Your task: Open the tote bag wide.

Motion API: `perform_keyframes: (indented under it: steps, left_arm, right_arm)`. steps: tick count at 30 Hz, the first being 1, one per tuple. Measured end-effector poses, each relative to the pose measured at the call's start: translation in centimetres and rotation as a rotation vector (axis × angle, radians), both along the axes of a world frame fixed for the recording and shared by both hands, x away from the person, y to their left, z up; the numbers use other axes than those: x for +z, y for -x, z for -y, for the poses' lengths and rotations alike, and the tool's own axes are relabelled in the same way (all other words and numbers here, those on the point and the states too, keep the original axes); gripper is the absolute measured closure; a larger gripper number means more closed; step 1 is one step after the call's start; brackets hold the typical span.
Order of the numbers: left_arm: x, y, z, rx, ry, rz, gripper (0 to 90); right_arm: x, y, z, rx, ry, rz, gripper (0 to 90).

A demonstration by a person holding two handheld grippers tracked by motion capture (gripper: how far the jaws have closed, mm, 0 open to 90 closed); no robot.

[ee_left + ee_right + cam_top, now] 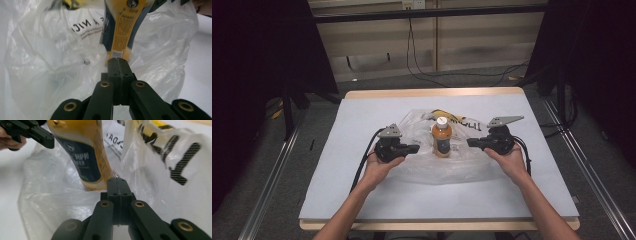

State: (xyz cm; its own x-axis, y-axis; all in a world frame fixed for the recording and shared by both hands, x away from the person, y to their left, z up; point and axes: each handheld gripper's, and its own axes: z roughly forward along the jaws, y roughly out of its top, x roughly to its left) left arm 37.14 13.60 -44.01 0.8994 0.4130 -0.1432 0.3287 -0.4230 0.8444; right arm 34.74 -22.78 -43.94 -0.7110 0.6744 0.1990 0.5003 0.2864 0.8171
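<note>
Bottle (442, 139) of orange drink stands upright on the clear plastic bag (452, 165), mid-table toward the far edge. Left gripper (412, 148) and right gripper (471, 142) flank it, both clenched on nothing. My guess is it's getting bagged, so I'd pinch the film edges well clear of the bottle.

Bright overhead light whitens the table (362, 190) against dark surroundings, and both gripper views are soft, the jaws blurred.

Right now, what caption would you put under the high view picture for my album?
Two hand-held grippers, left gripper and right gripper, flank an orange bottle on a clear plastic bag.
</note>
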Motion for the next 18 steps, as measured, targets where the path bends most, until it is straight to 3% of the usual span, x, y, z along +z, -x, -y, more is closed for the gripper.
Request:
perform_keyframes:
  steps: [3, 5, 9, 18]
  left_arm:
    - [0.4, 0.2, -0.1, 0.016, 0.027, 0.021, 90.0]
    - [1.0, 0.5, -0.3, 0.026, 0.072, 0.039, 90.0]
    - [1.4, 0.9, -0.7, 0.025, 0.065, 0.055, 90.0]
    - [1.9, 2.1, -1.7, 0.021, 0.072, 0.078, 90.0]
  right_arm:
    - [0.5, 0.6, 0.3, -0.018, -0.036, 0.04, 90.0]
    - [0.9, 0.9, 0.5, -0.026, -0.051, 0.056, 90.0]
    - [1.4, 1.6, 0.7, -0.031, -0.09, 0.082, 90.0]
    - [2.1, 2.8, 0.9, -0.031, -0.117, 0.12, 90.0]
